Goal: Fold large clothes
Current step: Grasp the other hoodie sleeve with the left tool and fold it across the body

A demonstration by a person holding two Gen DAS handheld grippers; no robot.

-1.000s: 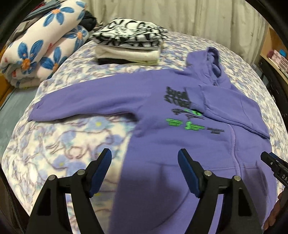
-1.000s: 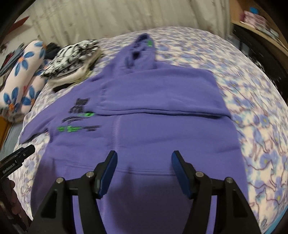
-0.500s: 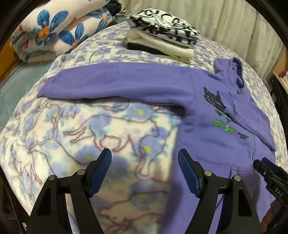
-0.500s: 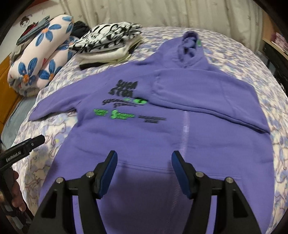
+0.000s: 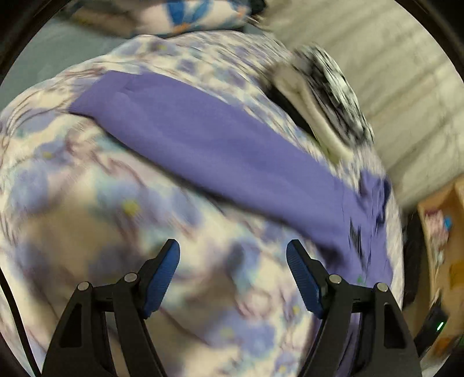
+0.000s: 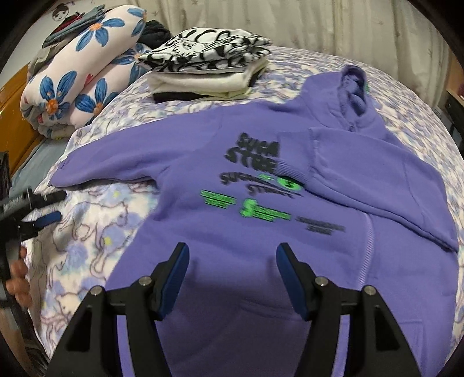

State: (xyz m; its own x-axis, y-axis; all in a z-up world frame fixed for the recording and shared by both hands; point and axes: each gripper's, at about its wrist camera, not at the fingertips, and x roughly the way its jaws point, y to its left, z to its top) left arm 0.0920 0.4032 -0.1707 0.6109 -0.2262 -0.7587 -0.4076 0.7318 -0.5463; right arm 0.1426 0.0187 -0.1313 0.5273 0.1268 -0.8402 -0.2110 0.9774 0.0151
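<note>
While the purple hoodie (image 6: 261, 179) lies flat and face up on the bed (image 6: 95, 232), its hood points toward the curtain (image 6: 319, 20) and one sleeve is already folded across the chest, covering part of the black and green print. Its other sleeve (image 5: 203, 139) stretches straight out over the floral bedspread toward the bed's edge.

Your right tongs (image 6: 232, 278) hang over the hoodie's lower front, jaws apart, with nothing between the blue pads and no cloth touched. Your left tongs (image 5: 232, 275) hover over bare bedspread just beside the outstretched sleeve, jaws likewise spread wide and holding nothing; that view is heavily blurred. From the right wrist view you see the left tongs at the picture's left edge, near the sleeve's cuff, with your hand (image 6: 17, 278) behind them.

Beyond the hoodie, a stack of folded clothes (image 6: 208, 66) topped by a black-and-white patterned piece sits near the far side of the bed. Beside it lies a rolled quilt (image 6: 78, 84) with blue flowers.
</note>
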